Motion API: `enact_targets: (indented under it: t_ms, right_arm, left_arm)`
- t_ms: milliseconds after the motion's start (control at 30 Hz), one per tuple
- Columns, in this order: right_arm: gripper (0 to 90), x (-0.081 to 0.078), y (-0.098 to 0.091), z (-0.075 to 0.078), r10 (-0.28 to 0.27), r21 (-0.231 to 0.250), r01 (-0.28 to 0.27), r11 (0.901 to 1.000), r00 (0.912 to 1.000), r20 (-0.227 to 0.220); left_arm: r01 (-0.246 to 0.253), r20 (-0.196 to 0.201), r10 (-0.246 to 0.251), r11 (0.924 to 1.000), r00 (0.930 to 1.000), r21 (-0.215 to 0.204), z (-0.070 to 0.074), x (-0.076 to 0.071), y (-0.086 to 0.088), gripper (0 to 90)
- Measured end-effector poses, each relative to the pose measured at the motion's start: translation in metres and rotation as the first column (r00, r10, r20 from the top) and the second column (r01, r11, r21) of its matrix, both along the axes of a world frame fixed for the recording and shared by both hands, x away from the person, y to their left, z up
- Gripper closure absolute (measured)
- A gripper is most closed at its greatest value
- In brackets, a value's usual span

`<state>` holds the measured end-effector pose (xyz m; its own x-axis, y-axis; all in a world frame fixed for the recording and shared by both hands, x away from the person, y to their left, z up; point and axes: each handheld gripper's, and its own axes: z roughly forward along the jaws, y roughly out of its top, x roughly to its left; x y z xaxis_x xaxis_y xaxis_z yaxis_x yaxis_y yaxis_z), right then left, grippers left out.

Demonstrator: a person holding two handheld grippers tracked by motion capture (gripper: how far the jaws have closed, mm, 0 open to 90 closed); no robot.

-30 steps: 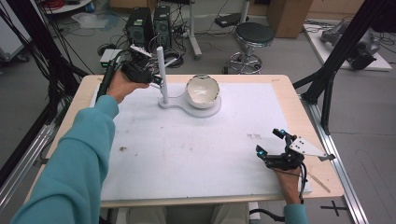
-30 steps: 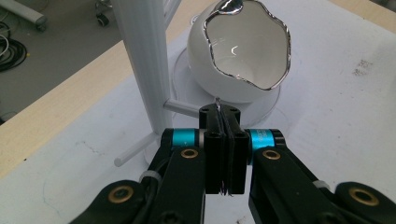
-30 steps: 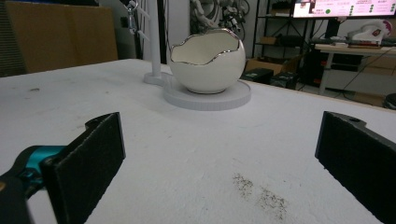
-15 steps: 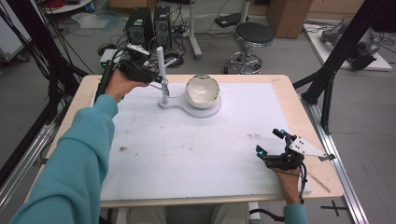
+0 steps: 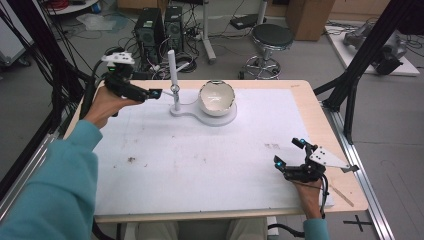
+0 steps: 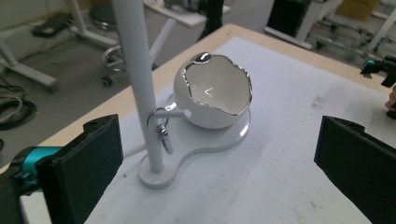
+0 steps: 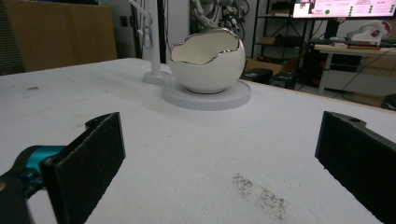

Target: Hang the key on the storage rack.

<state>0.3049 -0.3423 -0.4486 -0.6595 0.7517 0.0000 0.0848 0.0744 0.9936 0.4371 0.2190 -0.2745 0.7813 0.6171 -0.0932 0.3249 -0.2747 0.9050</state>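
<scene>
A white stand has a thin upright post [image 5: 172, 67] and a flat base [image 5: 202, 114] that carries an egg-shaped white bowl [image 5: 216, 97] with a silver rim. A small metal ring [image 6: 162, 133] with a tag hangs on a short peg of the post [image 6: 135, 70], beside the bowl [image 6: 215, 93]. My left gripper [image 5: 150, 90] hovers just left of the post; its jaws have just been opening and now stand wide, with nothing between them [image 6: 217, 156]. My right gripper [image 5: 289, 152] rests open near the table's front right, facing the bowl [image 7: 208, 58] from afar.
A white mat [image 5: 200, 160] covers the wooden table [image 5: 305, 95], with a few dark smudges [image 7: 259, 196] on it. Beyond the far edge stand computer towers [image 5: 157, 25], a stool [image 5: 270, 37] and cables on the floor. Black frame posts flank both sides.
The left gripper, shut at the post's peg a second ago, has opened and drawn back to the left, away from the post. The ring stays hanging on the peg. The right gripper has kept still.
</scene>
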Motion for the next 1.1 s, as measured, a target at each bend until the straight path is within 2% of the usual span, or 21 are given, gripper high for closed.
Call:
enact_targets:
  t_ms: [67,133,233,267,300,433,633,733,800,900,967,1067,1100]
  right_arm:
    - [0.6,0.000,0.000,0.000,0.003,-0.002,-0.003,1.0000,1.0000,0.003]
    - [0.6,0.000,0.000,0.000,0.004,-0.006,-0.004,1.0000,1.0000,0.000]
    - [0.7,0.000,0.001,0.000,0.004,-0.011,-0.004,0.9999,1.0000,0.005]
    - [0.7,0.000,0.001,0.000,0.004,-0.011,-0.004,0.9999,1.0000,0.005]
    - [0.7,0.000,0.001,0.000,0.002,-0.014,-0.002,0.9999,1.0000,0.005]
    - [0.6,0.000,0.001,0.000,0.001,-0.014,-0.001,0.9999,1.0000,0.004]
    - [0.6,0.000,0.001,0.000,0.003,-0.008,-0.003,1.0000,1.0000,-0.002]
    - [0.6,0.000,0.000,0.000,0.004,-0.006,-0.004,1.0000,1.0000,-0.004]
    - [0.6,0.000,0.000,0.000,0.003,-0.003,-0.003,1.0000,1.0000,0.002]
    - [0.6,0.000,0.000,0.000,0.001,-0.007,-0.001,1.0000,1.0000,0.001]
    - [0.6,0.000,0.000,0.000,0.001,-0.009,-0.001,1.0000,1.0000,0.004]
    - [0.6,0.000,0.000,0.000,0.002,-0.007,-0.002,1.0000,1.0000,0.004]
    - [0.7,0.000,0.000,0.000,0.003,-0.008,-0.003,1.0000,1.0000,0.002]
  left_arm:
    - [-0.011,0.022,0.011,0.9996,0.9997,-0.025,-0.003,-0.019,0.010,1.6]
    - [-0.031,0.063,0.033,0.9987,0.9974,-0.041,-0.008,-0.039,0.021,1.7]
    - [-0.061,0.127,0.068,0.9966,0.9896,-0.056,-0.021,-0.066,0.038,1.7]
    - [-0.061,0.127,0.068,0.9966,0.9896,-0.056,-0.021,-0.066,0.038,1.6]
    - [-0.082,0.144,0.091,0.9945,0.9855,-0.066,-0.034,-0.081,0.047,1.7]
    - [-0.085,0.155,0.101,0.9909,0.9828,-0.104,-0.061,-0.102,0.057,1.7]
    - [-0.054,0.194,0.086,0.9848,0.9772,-0.165,-0.097,-0.124,0.055,1.7]
    - [-0.050,0.209,0.094,0.9773,0.9734,-0.206,-0.114,-0.132,0.053,1.6]
    - [-0.055,0.207,0.103,0.9725,0.9729,-0.226,-0.128,-0.135,0.054,1.7]
    - [-0.088,0.199,0.145,0.9583,0.9692,-0.272,-0.146,-0.140,0.056,1.7]
    - [-0.104,0.187,0.162,0.9524,0.9690,-0.287,-0.156,-0.142,0.057,1.7]
    - [-0.115,0.183,0.174,0.9493,0.9677,-0.292,-0.164,-0.145,0.057,1.7]
    - [-0.122,0.194,0.186,0.9457,0.9632,-0.301,-0.169,-0.149,0.057,1.7]
